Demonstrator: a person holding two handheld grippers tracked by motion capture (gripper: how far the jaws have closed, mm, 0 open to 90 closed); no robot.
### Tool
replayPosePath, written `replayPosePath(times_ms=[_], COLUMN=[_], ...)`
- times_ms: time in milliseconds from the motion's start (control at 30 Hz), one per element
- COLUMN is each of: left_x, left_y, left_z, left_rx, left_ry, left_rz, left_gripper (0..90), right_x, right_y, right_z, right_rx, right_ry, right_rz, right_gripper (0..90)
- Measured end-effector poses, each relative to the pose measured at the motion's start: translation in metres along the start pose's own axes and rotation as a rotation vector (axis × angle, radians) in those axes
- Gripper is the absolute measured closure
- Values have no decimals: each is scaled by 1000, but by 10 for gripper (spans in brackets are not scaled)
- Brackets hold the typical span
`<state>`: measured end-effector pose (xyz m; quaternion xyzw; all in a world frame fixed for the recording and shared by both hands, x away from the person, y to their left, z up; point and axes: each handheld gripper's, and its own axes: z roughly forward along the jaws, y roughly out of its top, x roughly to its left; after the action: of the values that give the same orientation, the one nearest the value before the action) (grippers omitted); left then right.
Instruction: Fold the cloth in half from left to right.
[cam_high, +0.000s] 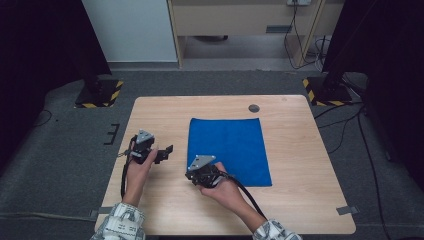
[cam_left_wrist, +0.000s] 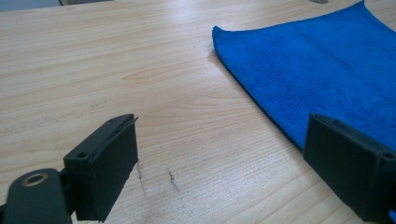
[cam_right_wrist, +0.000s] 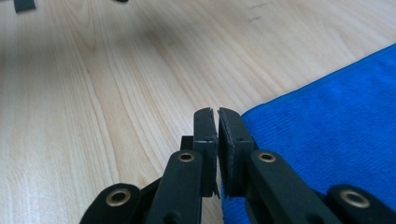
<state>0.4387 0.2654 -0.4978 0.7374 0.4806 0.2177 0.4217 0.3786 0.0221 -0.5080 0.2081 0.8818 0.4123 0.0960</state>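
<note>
A blue cloth (cam_high: 227, 150) lies flat on the wooden table (cam_high: 300, 200), right of centre. My right gripper (cam_high: 190, 176) sits at the cloth's near left corner, and its jaws are shut. In the right gripper view the closed tips (cam_right_wrist: 217, 114) rest right at the edge of the cloth (cam_right_wrist: 336, 126), with no fabric visible between the pads. My left gripper (cam_high: 166, 154) is held over bare wood to the left of the cloth. Its jaws (cam_left_wrist: 226, 126) stand wide open with nothing between them, and the cloth (cam_left_wrist: 317, 65) stretches ahead on the right.
A small dark round disc (cam_high: 254, 108) is set in the table beyond the cloth's far edge. Two stand bases with yellow-black stripes (cam_high: 100, 92) (cam_high: 325, 90) rest on the floor behind the table. Cables trail across the floor at the right.
</note>
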Motion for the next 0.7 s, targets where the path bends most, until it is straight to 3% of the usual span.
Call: replayPosePath(times_ms=[167,333,700], left_x=[0,0,-1], left_y=[-1,-1,-1], left_z=[1,2,2], left_rx=[4,11,7], left_ry=[-1,-6,-5], left_rz=[1,8,7], left_gripper=[98,98,99], right_x=[-3,-13,-26], right_y=[-3,-6,-6], right_z=[8,11,0], right_rx=[35,55,23], right_ry=[-22,-40,-81], right_rz=[-15,7,36], right_gripper=[802,757,666])
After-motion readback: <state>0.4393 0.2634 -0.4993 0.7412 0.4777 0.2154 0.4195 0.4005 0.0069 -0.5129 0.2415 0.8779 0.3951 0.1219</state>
